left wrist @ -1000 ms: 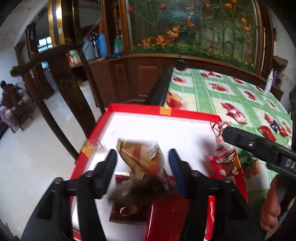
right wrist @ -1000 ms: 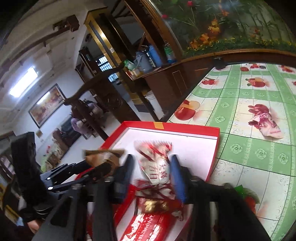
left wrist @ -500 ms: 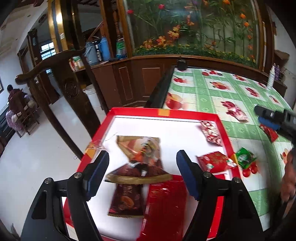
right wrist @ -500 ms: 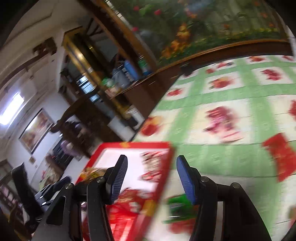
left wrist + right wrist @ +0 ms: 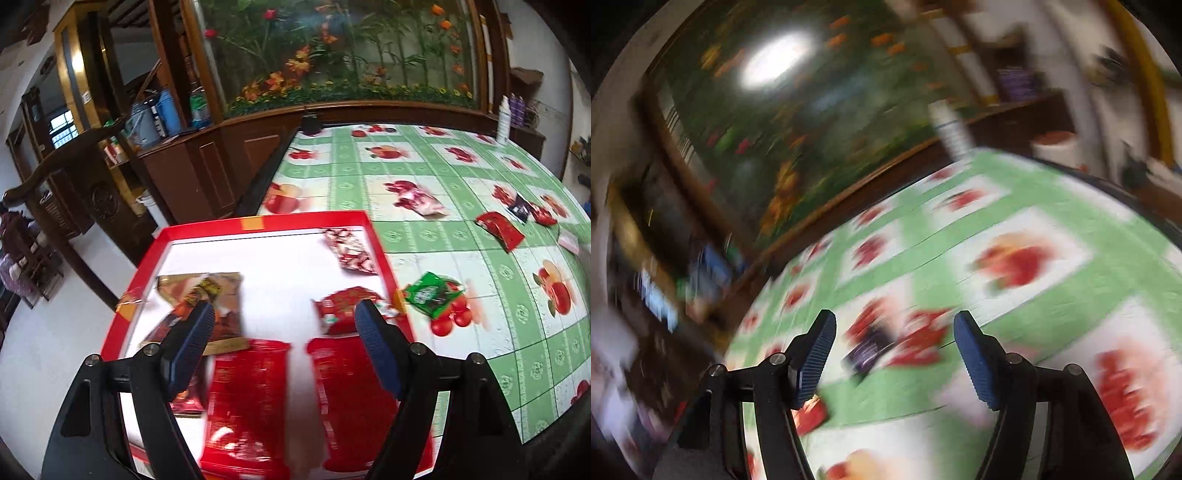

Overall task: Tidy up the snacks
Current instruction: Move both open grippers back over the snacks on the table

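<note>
while several snack packs already lie in the red tray [image 5: 255, 223] w/ white floor — two red packs [image 5: 246, 398] at the near end, brown ones [image 5: 207, 306] left, a red-white one [image 5: 350, 251] at the far right corner — others sit loose on the green checked surface [image 5: 443, 236]: a green pack [image 5: 430, 293] just beside the tray, red ones [image 5: 499, 229] further off. left claw [image 5: 284, 328] hangs over the tray, wide apart, nothing gripped. right claw [image 5: 894, 350], view blurred, is opening over the surface above a dark pack [image 5: 868, 349] & a red pack [image 5: 923, 343], empty.
</note>
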A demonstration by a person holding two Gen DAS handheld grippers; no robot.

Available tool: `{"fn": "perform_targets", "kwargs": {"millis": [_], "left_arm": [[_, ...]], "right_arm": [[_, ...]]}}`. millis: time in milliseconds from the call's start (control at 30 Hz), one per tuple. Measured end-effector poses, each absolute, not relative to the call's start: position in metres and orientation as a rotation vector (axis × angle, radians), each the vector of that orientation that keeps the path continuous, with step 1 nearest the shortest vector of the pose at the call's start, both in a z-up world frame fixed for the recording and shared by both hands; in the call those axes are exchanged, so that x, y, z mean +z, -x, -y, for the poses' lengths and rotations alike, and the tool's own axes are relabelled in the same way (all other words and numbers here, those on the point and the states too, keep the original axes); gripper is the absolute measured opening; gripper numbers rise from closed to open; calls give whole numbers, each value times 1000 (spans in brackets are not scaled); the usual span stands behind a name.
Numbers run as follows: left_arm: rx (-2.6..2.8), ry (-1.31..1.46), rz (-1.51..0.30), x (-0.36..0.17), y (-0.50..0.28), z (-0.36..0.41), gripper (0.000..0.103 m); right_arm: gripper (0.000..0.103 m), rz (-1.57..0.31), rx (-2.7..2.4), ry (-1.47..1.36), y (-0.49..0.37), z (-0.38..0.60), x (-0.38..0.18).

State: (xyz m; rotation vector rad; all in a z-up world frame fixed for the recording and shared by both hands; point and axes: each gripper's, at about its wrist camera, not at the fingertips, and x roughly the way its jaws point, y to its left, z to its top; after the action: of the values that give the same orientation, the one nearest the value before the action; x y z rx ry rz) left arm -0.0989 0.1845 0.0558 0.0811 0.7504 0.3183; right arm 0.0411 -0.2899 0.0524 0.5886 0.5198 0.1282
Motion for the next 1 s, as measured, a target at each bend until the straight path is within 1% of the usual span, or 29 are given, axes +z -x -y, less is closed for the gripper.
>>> {"fn": "perform_targets", "kwargs": {"millis": [100,267,333,500,667,833,1000], "left_arm": [[292,-113,-761,54,97,-167,79],[260,-156,-780,51,90,-146,79],[262,-167,-792,48,86,-142,79],[270,-190,-810,48,77,-135,79],[249,-197,-820,57,68,-135,79],[265,-199,-812,67,62,-133,79],[265,-197,-815,68,65,-130,79]], "right_arm": [[70,-566,128,-583,-50,312,50],[71,-788,151,-532,-75,321,28],[71,-841,153,-506,-79,322,24],[70,-893,155,-486,-74,321,21],[69,-1010,217,-586,-74,323,3],[68,-1032,314,-642,-75,310,-3],[68,-1007,302,-646,-73,302,-3]]}}
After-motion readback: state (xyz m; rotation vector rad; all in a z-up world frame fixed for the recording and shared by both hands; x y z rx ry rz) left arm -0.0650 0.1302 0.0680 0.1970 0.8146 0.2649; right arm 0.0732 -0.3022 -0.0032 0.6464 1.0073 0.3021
